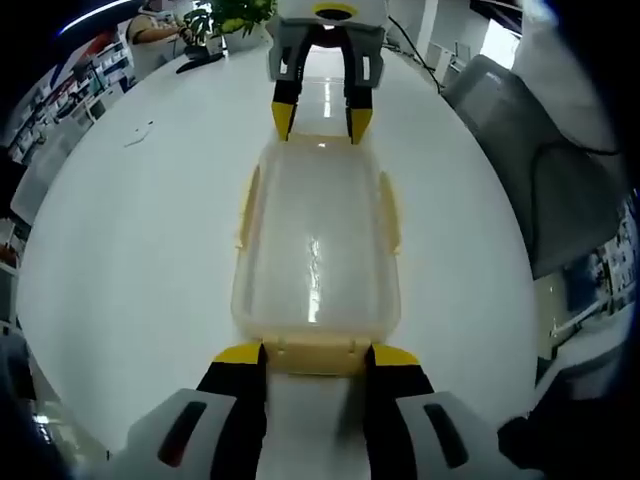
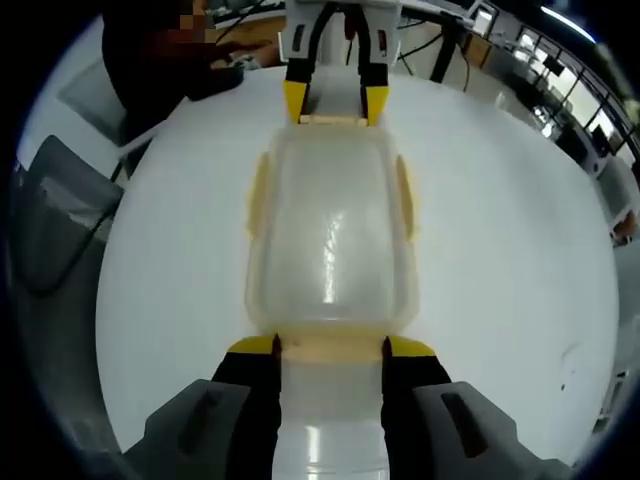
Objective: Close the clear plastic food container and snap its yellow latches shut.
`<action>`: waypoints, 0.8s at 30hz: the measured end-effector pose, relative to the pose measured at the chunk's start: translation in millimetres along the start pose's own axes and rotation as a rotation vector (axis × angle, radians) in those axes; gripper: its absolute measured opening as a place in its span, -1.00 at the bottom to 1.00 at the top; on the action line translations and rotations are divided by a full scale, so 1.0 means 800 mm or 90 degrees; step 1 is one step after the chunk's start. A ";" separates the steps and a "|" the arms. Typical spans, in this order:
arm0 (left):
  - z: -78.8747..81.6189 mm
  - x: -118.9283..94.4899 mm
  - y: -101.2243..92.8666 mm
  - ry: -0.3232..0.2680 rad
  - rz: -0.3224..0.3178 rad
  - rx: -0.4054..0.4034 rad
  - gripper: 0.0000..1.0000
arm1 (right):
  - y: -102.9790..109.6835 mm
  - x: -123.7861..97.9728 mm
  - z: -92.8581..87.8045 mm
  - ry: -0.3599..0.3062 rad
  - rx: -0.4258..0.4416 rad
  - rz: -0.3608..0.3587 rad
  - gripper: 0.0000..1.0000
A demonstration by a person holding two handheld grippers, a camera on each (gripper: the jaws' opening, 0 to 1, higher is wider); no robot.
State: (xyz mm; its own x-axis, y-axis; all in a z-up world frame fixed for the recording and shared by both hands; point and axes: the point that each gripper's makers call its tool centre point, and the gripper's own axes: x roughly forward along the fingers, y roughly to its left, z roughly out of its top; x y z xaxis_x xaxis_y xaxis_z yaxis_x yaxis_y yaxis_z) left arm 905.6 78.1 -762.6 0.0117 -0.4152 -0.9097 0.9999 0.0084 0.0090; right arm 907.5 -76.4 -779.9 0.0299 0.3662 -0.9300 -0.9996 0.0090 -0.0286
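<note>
A clear plastic container [image 1: 318, 240] with its lid on lies lengthwise on the white table [image 1: 130, 260]. Pale yellow side latches [image 1: 390, 210] run along both long edges. In the left gripper view my left gripper [image 1: 316, 355] is open, its yellow-tipped jaws flanking the near end latch [image 1: 315, 362]. My right gripper [image 1: 321, 120] stands open at the far end. From the right gripper view, the container [image 2: 330, 235] runs away from my right gripper [image 2: 332, 347], which straddles its end latch [image 2: 330, 352]. The left gripper [image 2: 336, 100] brackets the opposite latch [image 2: 335, 121].
A grey chair [image 1: 530, 150] stands beside the table and appears again as a chair [image 2: 60, 230] on the other side. A potted plant [image 1: 235, 20] and a seated person [image 1: 150, 30] are at the far table end. A small scrap [image 1: 138, 133] lies apart.
</note>
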 end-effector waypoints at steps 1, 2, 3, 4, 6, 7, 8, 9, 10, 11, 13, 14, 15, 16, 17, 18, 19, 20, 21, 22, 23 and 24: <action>0.002 -0.006 -0.001 -0.001 0.005 0.000 -0.38 | -0.001 -0.001 0.000 0.000 -0.001 -0.002 -0.30; 0.004 -0.012 -0.001 -0.002 0.006 -0.002 -0.38 | -0.001 -0.006 0.003 -0.003 -0.005 -0.003 -0.30; 0.005 -0.017 -0.003 -0.002 0.007 -0.002 -0.38 | -0.001 -0.009 0.005 -0.004 -0.005 -0.002 -0.30; 0.008 -0.025 -0.005 -0.001 0.009 -0.002 -0.38 | 0.000 -0.013 0.008 -0.007 -0.005 0.000 -0.30; 0.011 -0.037 -0.008 0.003 0.011 -0.003 -0.38 | 0.002 -0.020 0.014 -0.011 -0.009 0.000 -0.30; 0.012 -0.040 -0.009 0.006 0.013 -0.003 -0.38 | 0.003 -0.023 0.016 -0.014 -0.010 -0.001 -0.30; 0.013 -0.044 -0.010 0.009 0.015 -0.002 -0.38 | 0.004 -0.029 0.019 -0.017 -0.012 -0.001 -0.30; 0.016 -0.050 -0.012 0.014 0.018 -0.003 -0.37 | 0.005 -0.033 0.021 -0.019 -0.015 -0.003 -0.30; 0.016 -0.051 -0.012 0.016 0.019 -0.004 -0.37 | 0.005 -0.037 0.023 -0.021 -0.020 -0.005 -0.30; 0.021 -0.056 -0.015 0.023 0.022 -0.005 -0.37 | 0.008 -0.044 0.024 -0.020 -0.024 -0.006 -0.30; 0.029 -0.063 -0.018 0.025 0.026 -0.003 -0.38 | 0.012 -0.055 0.023 -0.018 -0.028 -0.002 -0.30; 0.033 -0.065 -0.019 0.023 0.027 -0.003 -0.38 | 0.014 -0.059 0.021 -0.017 -0.029 -0.001 -0.30; 0.040 -0.069 -0.021 0.020 0.029 -0.005 -0.38 | 0.015 -0.066 0.019 -0.016 -0.030 -0.002 -0.30; 0.044 -0.071 -0.022 0.018 0.030 -0.005 -0.37 | 0.016 -0.071 0.017 -0.016 -0.029 0.000 -0.30; 0.048 -0.073 -0.023 0.017 0.030 -0.006 -0.37 | 0.018 -0.076 0.016 -0.017 -0.028 0.002 -0.30; 0.052 -0.075 -0.024 0.021 0.031 -0.006 -0.37 | 0.022 -0.083 0.015 -0.023 -0.023 0.011 -0.30; 0.055 -0.076 -0.025 0.025 0.034 -0.003 -0.37 | 0.024 -0.088 0.015 -0.028 -0.020 0.013 -0.30; 0.059 -0.077 -0.026 0.026 0.036 0.002 -0.37 | 0.026 -0.095 0.012 -0.030 -0.022 0.012 -0.30; 0.066 -0.079 -0.027 0.024 0.038 0.001 -0.37 | 0.027 -0.099 0.010 -0.029 -0.022 0.011 -0.30; 0.071 -0.080 -0.027 0.021 0.039 -0.001 -0.37 | 0.028 -0.105 0.005 -0.026 -0.024 0.009 -0.30; 0.076 -0.081 -0.028 0.017 0.039 -0.002 -0.37 | 0.028 -0.106 0.003 -0.025 -0.024 0.008 -0.30; 0.084 -0.082 -0.029 0.011 0.038 -0.005 -0.37 | 0.029 -0.112 -0.004 -0.021 -0.024 0.007 -0.30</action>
State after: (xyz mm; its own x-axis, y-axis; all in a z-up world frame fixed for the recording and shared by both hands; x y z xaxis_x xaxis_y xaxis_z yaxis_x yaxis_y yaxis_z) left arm 881.7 44.1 -675.2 0.0705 -0.3974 -0.9149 0.9974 0.0398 0.0596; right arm 881.3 -112.2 -698.6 0.0189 0.3962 -0.9180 -0.9990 -0.0299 -0.0335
